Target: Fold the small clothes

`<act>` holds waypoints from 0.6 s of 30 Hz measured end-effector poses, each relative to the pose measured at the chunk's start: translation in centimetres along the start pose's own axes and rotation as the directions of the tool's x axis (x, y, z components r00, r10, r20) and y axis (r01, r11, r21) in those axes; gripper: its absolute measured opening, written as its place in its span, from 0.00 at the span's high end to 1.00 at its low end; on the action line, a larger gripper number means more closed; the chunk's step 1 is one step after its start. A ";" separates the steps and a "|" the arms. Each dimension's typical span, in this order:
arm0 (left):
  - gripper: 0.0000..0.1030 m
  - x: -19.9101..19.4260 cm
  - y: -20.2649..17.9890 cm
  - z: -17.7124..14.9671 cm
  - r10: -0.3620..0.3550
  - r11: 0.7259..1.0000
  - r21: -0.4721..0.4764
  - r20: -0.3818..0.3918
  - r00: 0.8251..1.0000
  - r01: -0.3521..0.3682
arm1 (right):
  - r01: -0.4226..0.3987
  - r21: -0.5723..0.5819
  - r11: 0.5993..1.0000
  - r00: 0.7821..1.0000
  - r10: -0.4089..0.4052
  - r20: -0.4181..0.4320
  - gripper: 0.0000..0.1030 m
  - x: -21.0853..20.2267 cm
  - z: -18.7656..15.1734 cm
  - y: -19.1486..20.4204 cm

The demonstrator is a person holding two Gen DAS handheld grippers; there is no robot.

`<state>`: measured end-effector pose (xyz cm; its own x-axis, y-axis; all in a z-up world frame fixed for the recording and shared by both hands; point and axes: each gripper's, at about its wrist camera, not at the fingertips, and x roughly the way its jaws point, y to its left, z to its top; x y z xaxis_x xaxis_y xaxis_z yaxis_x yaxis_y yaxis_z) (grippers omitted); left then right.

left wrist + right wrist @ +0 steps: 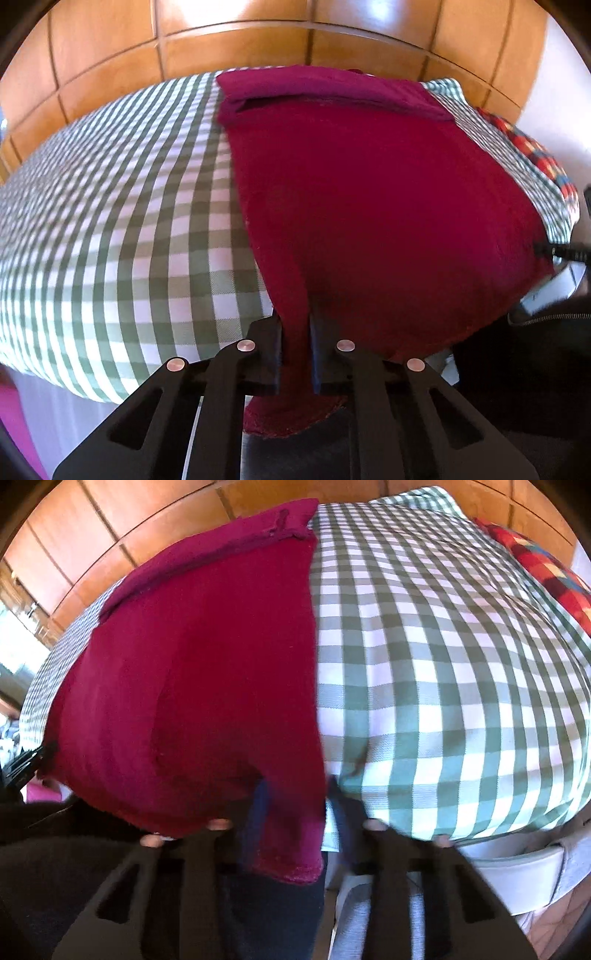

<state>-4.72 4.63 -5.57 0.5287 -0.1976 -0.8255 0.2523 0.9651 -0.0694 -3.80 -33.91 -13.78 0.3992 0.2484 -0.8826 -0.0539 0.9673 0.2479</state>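
Observation:
A dark red garment [362,206] lies spread on a green-and-white checked cloth [122,229], with its far edge folded over in a lighter magenta band [332,90]. My left gripper [295,343] is shut on the garment's near left corner, which hangs down between the fingers. In the right wrist view the same garment [192,672] fills the left half. My right gripper [295,805] is shut on its near right corner, held at the edge of the checked cloth [443,646]. The other gripper's tip shows at each view's edge [565,253].
Wooden panelled doors [229,33] stand behind the surface. A red patterned cushion [546,565] lies at the far right edge. A white tub [517,871] sits below the near right edge of the surface. A pink item [14,424] is low at left.

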 end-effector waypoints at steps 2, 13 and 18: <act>0.91 -0.5 1.0 0.4 -0.068 0.996 -0.055 0.007 0.998 0.069 | -0.038 -0.001 0.999 0.999 0.038 0.009 0.93 -0.5 0.3 0.6; 0.91 -2.6 6.2 6.0 -0.369 0.861 -0.291 0.209 0.906 0.418 | -0.324 0.070 0.944 0.930 0.304 0.205 0.94 -3.4 7.7 1.6; 0.91 -0.6 7.6 10.4 -0.354 0.845 -0.331 0.243 0.903 0.420 | -0.275 0.098 0.956 0.939 0.246 0.240 0.94 -1.5 12.9 0.9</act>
<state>5.34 10.27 0.20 0.5854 -0.5616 -0.5847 0.1668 0.7892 -0.5910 7.38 -34.09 -7.08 0.5817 0.4585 -0.6719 -0.0716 0.8517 0.5191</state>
